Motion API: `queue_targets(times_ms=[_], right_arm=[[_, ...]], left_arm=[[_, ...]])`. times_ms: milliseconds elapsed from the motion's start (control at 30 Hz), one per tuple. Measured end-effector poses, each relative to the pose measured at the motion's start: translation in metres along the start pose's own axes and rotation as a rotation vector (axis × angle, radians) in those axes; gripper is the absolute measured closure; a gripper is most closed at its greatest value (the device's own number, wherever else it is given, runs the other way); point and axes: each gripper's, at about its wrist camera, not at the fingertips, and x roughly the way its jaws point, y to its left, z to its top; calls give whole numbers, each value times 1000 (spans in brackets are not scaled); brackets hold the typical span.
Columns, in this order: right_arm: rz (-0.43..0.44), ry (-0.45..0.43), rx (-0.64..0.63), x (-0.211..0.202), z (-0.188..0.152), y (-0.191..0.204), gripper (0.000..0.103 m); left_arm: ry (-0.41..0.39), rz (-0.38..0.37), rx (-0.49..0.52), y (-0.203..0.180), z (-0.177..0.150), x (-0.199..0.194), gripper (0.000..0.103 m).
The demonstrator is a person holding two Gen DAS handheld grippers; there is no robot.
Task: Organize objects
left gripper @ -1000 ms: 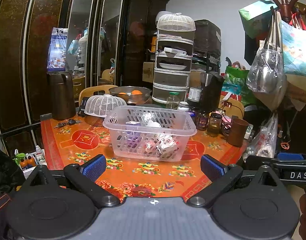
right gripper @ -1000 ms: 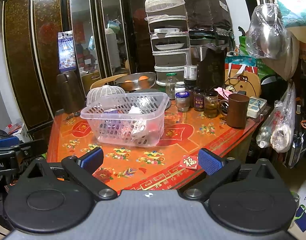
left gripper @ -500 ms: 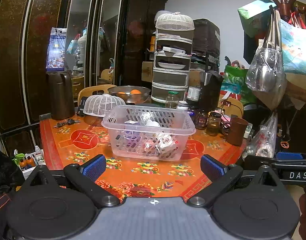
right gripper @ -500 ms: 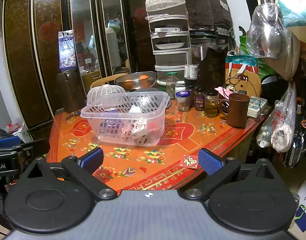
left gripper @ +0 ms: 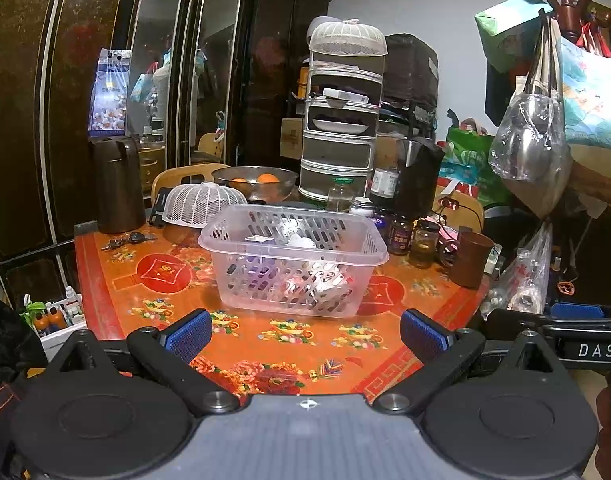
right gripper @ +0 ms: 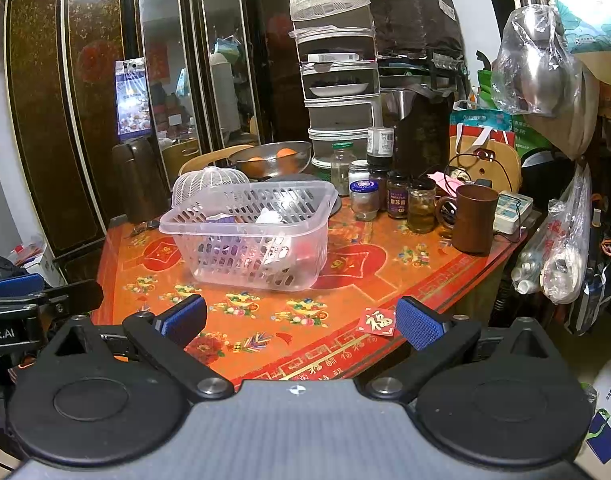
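Note:
A clear plastic basket with several small packets inside sits in the middle of the red patterned table; it also shows in the right wrist view. My left gripper is open and empty, held off the table's near edge, short of the basket. My right gripper is open and empty, also at the near edge. A small red packet lies on the table near the right gripper's right finger.
Behind the basket stand a white mesh cover, a bowl of oranges, a dark jug, several jars, a brown mug and a tiered food rack. Bags hang off the table's right side.
Both grippers have barely shifted; the view has drifted slightly. The jaws stay open and nothing on the table has moved.

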Motion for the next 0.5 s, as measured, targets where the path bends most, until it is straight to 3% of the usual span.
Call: queue_targets(times_ms=[500], right_arm=[[-2, 3, 0, 2, -1, -1, 0]], left_arm=[[-12, -11, 7, 1, -2, 0, 2]])
